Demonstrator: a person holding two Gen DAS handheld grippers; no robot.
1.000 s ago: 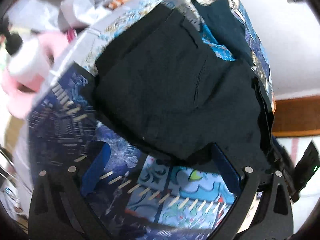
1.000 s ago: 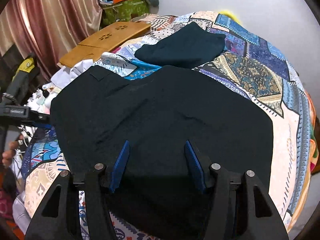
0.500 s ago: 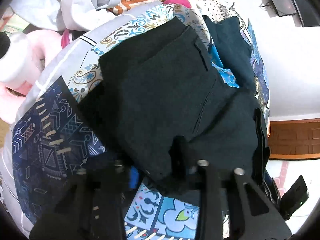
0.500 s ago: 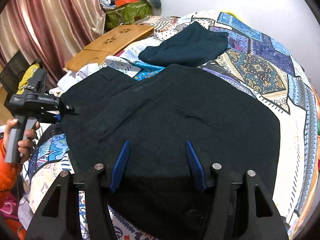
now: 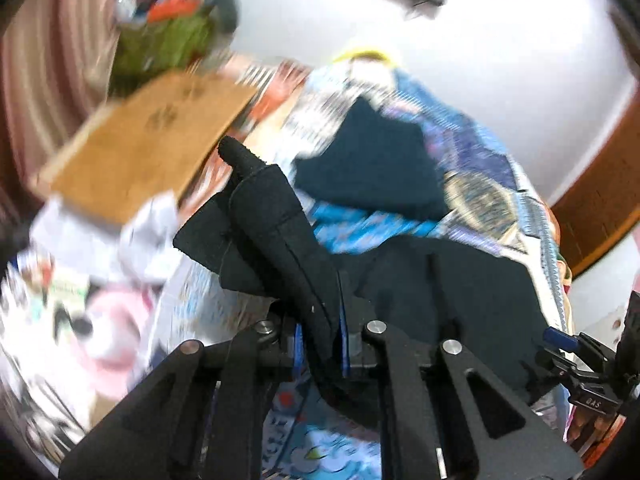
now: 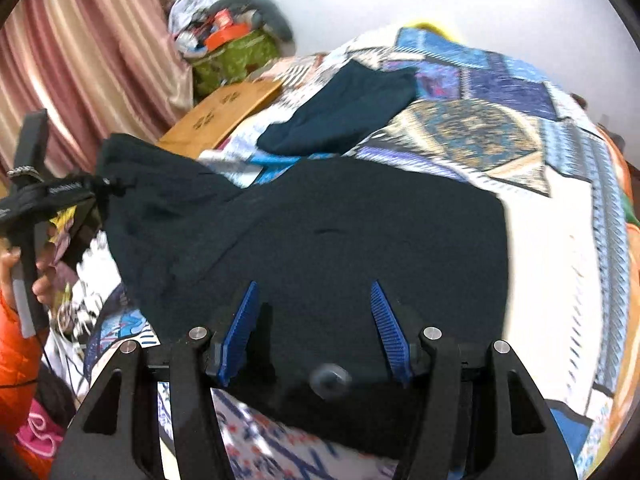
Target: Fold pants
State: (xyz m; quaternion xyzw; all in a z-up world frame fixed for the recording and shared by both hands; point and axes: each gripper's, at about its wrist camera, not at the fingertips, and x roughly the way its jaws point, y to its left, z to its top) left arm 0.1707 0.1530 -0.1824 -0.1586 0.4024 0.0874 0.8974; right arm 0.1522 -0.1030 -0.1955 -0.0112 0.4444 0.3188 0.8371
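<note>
Black pants (image 6: 360, 232) lie spread on the patchwork bedspread (image 6: 560, 264). My left gripper (image 5: 320, 340) is closing its jaws, and a corner of the pants (image 5: 272, 232) is pinched between its blue pads and stands up above them. Seen from the right wrist, that left gripper (image 6: 96, 188) holds the corner raised off the bed at the left. My right gripper (image 6: 316, 320) sits at the near edge of the pants, its blue fingers (image 6: 240, 328) held apart. Cloth and a button lie between them, and the pads do not press on the cloth.
A second dark folded garment (image 6: 344, 112) lies farther back on the bed. A wooden lap table (image 6: 228, 108) and a green bag (image 6: 232, 56) full of things stand at the back left by a striped curtain (image 6: 80, 60). A person's hand (image 6: 40, 284) and orange sleeve (image 6: 16, 360) show at left.
The left gripper's jaws went from wide open to closed on the pants' corner, then rose and tilted up with it. The right gripper shifted a little while its fingers kept the same spread.
</note>
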